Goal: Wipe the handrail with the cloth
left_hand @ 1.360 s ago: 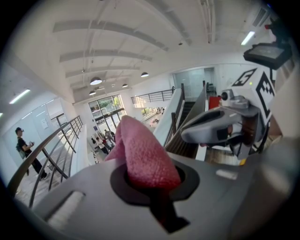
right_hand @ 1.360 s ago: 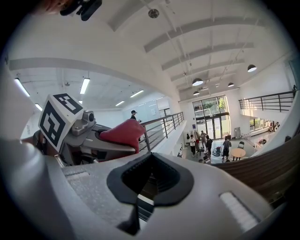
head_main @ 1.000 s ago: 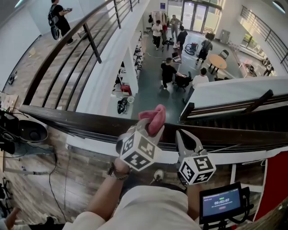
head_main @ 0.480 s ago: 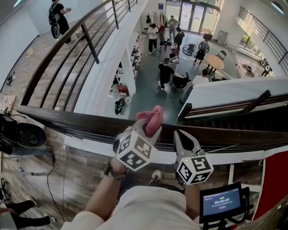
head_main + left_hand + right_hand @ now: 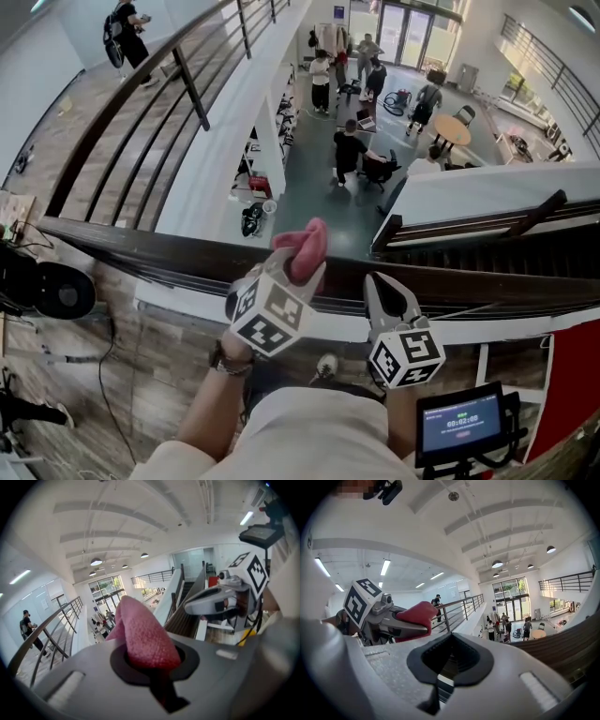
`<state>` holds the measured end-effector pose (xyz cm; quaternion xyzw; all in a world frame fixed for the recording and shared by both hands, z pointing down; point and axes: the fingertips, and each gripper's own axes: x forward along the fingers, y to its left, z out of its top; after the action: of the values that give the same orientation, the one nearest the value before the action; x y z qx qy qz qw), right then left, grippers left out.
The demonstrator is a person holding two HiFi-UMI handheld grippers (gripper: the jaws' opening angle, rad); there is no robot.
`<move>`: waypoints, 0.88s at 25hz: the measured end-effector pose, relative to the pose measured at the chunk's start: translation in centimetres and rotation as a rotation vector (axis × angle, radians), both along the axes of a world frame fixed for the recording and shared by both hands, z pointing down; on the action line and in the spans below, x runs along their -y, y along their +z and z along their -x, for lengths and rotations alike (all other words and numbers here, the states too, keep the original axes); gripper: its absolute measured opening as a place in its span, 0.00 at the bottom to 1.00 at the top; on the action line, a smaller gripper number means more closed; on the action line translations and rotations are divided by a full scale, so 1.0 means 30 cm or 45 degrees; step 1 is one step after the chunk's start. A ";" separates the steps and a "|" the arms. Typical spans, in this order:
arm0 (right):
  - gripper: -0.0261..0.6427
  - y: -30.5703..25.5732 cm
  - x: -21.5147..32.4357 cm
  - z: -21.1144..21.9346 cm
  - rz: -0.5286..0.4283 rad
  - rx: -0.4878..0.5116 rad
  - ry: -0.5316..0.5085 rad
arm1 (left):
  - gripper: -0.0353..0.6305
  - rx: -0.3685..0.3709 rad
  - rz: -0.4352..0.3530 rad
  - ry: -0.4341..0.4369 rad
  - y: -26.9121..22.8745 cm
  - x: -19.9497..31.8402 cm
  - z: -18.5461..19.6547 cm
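At the dark handrail (image 5: 141, 246), left tongs (image 5: 298, 272) pinch nubby pink cloth (image 5: 305, 242); right tongs (image 5: 382, 285) closed, empty.

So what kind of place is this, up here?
Probably an upper walkway in a large public building: a dark handrail edges a drop to a lobby with people, a round table and glass doors.

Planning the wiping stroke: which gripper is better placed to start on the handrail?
Left. The left gripper is shut on the pink cloth, which it holds right over the dark handrail. The right gripper is beside it with its jaws together on nothing, so it has no cloth to wipe with.
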<state>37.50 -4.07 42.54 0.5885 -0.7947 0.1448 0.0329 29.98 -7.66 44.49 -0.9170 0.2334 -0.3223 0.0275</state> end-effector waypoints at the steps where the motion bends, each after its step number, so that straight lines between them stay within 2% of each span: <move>1: 0.04 0.000 -0.001 -0.002 0.000 0.000 0.000 | 0.10 -0.001 0.000 -0.011 0.000 0.004 0.011; 22: 0.04 -0.002 -0.004 -0.009 0.002 0.004 0.011 | 0.10 -0.018 0.010 -0.165 -0.008 0.066 0.198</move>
<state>37.78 -3.94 42.49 0.5916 -0.7922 0.1467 0.0314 24.05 -9.65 44.26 -0.9023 0.2913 -0.3178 0.0014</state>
